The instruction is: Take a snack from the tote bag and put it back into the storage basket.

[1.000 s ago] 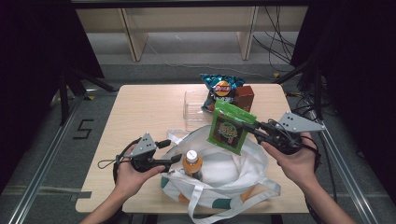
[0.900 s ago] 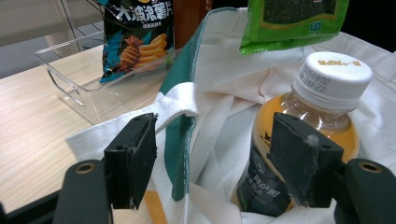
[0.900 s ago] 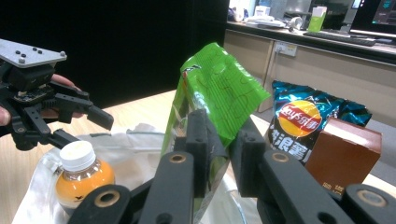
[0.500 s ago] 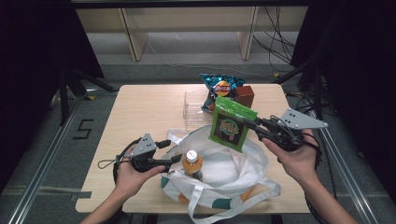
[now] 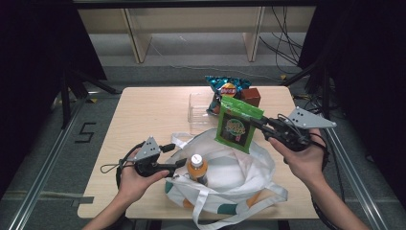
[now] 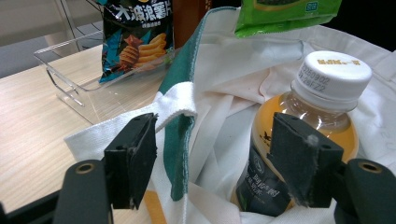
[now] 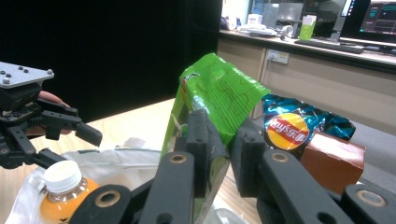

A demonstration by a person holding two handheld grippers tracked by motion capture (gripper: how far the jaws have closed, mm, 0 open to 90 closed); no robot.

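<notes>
A white tote bag (image 5: 262, 160) with green trim lies open at the table's near edge. An orange-drink bottle (image 5: 197, 165) with a white cap stands inside it. My left gripper (image 5: 176, 156) stands open at the bag's left rim (image 6: 180, 100); one jaw is outside the cloth and the other is beside the bottle (image 6: 322, 93). My right gripper (image 5: 256, 123) is shut on a green snack bag (image 5: 234, 127) and holds it upright over the tote's far side. In the right gripper view the pads (image 7: 201, 135) pinch the green snack bag (image 7: 219, 91) at its edge.
Behind the tote, a blue chip bag (image 5: 225, 88) and a brown box (image 5: 252, 96) stand by a clear plastic tray (image 5: 198, 112). The wooden table (image 5: 148, 115) is bare on its left half. Dark stands flank the table, and cables lie on the floor beyond.
</notes>
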